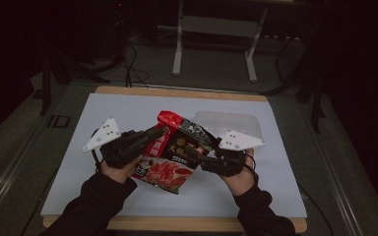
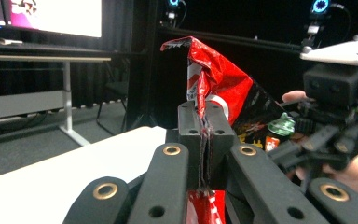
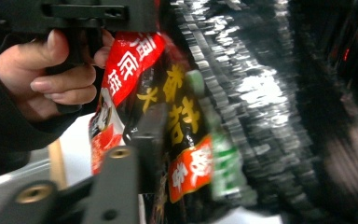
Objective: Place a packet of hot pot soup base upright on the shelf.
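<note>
A red and black snack bag (image 1: 174, 147) is held up above the white table top (image 1: 88, 172), between my two grippers. My left gripper (image 1: 152, 135) is shut on the bag's edge. In the left gripper view the crumpled foil (image 2: 219, 79) sticks up from between the pressed pads (image 2: 204, 126). My right gripper (image 1: 197, 153) reaches onto the bag's right side and also appears across the bag (image 2: 326, 135) in the left gripper view. In the right gripper view the bag (image 3: 182, 140) lies against one jaw. The other jaw is hidden behind blurred foil.
A clear plastic tray (image 1: 229, 120) lies on the table behind the bag, towards the right. A white desk frame (image 1: 214, 29) stands on the floor beyond the table's far edge. A lit monitor (image 2: 51, 16) sits on a desk off to the side.
</note>
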Available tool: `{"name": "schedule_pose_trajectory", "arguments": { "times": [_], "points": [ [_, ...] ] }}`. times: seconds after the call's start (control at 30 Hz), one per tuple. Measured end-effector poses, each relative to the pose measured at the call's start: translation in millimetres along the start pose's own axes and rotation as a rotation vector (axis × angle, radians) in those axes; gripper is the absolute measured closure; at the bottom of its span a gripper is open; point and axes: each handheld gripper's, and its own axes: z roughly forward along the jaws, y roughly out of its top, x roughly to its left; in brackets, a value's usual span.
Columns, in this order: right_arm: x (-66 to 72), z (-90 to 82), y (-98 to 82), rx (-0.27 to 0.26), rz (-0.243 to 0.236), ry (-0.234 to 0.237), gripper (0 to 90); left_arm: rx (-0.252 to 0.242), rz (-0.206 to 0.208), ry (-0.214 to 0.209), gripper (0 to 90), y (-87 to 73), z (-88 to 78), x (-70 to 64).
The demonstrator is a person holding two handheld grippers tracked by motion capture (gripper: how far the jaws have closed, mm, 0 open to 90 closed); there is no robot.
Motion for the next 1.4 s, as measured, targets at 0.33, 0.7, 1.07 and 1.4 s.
{"name": "schedule_pose_trajectory", "arguments": {
  "times": [0.33,0.7,1.07,1.4],
  "points": [
    [0.2,-8.2,11.6,0.065,0.093,-0.014,77.9,0.023,-0.006,-0.034,86.6,-8.3,6.0,9.4],
    [18.1,-20.4,42.4,0.011,0.029,-0.146,80.2,0.002,0.021,-0.024,66.0,-1.9,4.7,12.4],
    [-17.1,-53.2,71.5,-0.13,0.094,-0.456,80.2,0.136,0.013,0.131,0.9,-26.7,0.1,25.0],
    [-56.7,-53.9,67.9,-0.147,0.138,-0.697,80.1,0.213,0.065,0.232,0.0,-64.2,-7.3,35.2]
  ]
}}
